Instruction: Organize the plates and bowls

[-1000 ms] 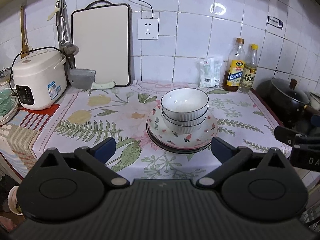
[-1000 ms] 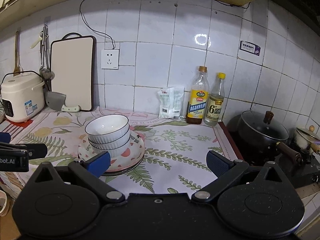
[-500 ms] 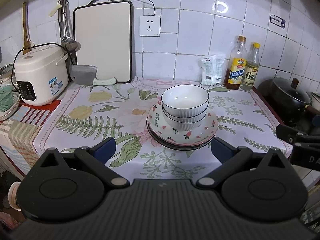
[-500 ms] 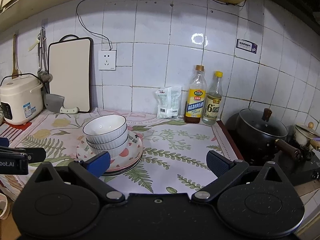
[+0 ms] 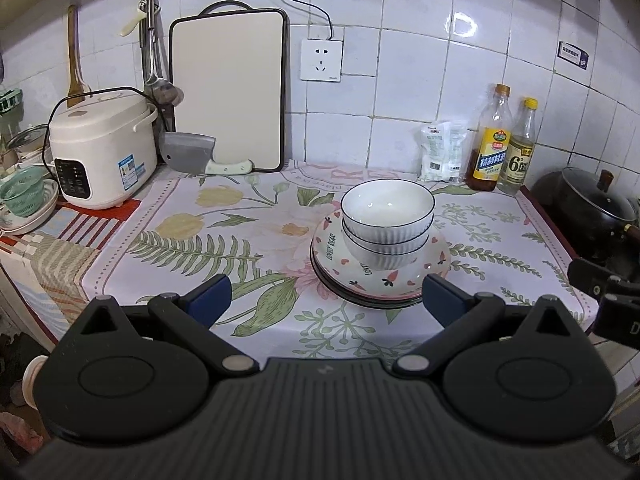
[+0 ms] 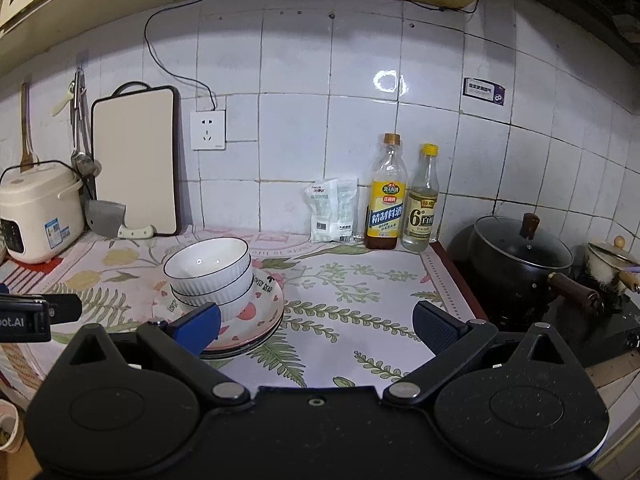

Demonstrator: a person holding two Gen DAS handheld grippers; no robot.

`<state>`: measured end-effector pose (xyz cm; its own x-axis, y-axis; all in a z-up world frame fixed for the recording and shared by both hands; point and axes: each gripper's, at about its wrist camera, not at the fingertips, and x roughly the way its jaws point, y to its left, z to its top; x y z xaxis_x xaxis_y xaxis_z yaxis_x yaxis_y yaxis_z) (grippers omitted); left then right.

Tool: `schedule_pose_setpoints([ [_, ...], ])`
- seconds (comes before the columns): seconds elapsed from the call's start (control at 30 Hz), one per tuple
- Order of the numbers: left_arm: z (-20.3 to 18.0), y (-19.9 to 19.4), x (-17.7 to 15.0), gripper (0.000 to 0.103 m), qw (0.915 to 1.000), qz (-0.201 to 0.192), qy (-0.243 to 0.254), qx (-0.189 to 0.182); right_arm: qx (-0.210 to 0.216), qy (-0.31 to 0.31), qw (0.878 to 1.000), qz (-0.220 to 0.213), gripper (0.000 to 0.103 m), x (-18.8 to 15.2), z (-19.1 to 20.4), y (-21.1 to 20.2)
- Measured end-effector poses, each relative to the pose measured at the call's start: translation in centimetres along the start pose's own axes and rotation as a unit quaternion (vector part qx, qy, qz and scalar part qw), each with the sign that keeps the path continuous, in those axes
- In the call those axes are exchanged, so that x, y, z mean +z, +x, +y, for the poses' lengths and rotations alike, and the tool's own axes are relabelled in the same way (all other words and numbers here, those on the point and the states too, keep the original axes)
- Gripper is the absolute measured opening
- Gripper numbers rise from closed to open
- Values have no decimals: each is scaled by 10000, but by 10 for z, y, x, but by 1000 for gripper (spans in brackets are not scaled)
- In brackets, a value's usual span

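Observation:
White ribbed bowls [image 5: 387, 216] [image 6: 208, 268] sit nested on a stack of plates [image 5: 332, 252] [image 6: 264, 316], the top plate white with pink hearts. The stack rests on the floral cloth in the middle of the counter. My left gripper [image 5: 325, 298] hovers in front of the stack, open and holding nothing. My right gripper [image 6: 316, 322] hangs to the stack's right, also open and holding nothing; its left fingertip overlaps the plates in the right wrist view. Part of the right gripper shows at the right edge of the left wrist view.
A rice cooker [image 5: 102, 148], cleaver [image 5: 192, 158] and cutting board [image 5: 228, 92] line the back left. Two bottles [image 6: 386, 196] and a white packet [image 6: 334, 210] stand at the back wall. A lidded black pot [image 6: 520, 256] sits on the stove at right. A green basket [image 5: 22, 196] rests far left.
Both grippers have risen and drawn back slightly, so the bowl stack sits lower in both views. The bowls and plates have not moved.

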<state>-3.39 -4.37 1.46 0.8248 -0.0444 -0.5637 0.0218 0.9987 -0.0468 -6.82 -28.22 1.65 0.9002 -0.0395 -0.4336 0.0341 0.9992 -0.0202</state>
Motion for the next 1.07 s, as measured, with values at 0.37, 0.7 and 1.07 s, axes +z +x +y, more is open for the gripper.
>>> schedule_pose_setpoints([
  [0.37,-7,-1,-4,103,9997,-11,231,-55,-43,-56,9999,-99,103,-3,-2,-1],
  [0.7,-6,0,-4,103,9999,-15,155,15,-80,-75,9999,-31,103,-5,-4,2],
  [1.07,-4,3,-7,103,9999,4,71,107,-101,-103,9999,12,103,-6,-6,3],
])
